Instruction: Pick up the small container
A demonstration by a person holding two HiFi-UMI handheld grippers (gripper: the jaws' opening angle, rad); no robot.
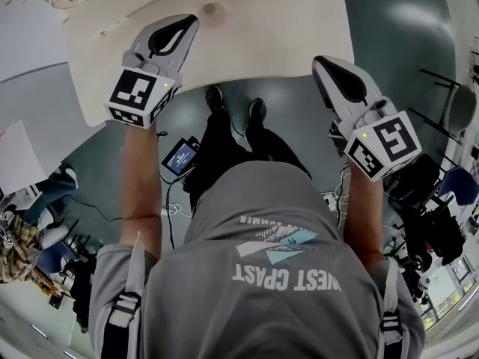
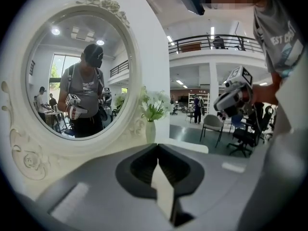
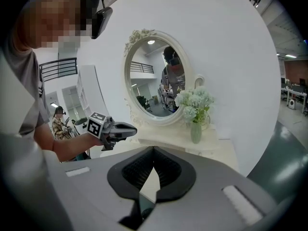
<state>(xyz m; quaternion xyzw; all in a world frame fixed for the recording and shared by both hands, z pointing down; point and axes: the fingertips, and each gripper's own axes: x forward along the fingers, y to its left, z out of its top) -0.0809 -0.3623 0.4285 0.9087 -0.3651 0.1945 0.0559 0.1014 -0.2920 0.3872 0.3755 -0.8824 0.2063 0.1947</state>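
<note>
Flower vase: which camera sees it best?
The right gripper view: the flower vase stands whole on the white table. The left gripper view cuts off its base. The head view doesn't clearly show it.

Light is bright and even, while fisheye distortion bends edges and blackens corners.

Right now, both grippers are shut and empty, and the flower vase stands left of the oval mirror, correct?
No: the flower vase stands right of the oval mirror, as the right gripper view shows. The left gripper and right gripper are indeed shut and empty.
</note>
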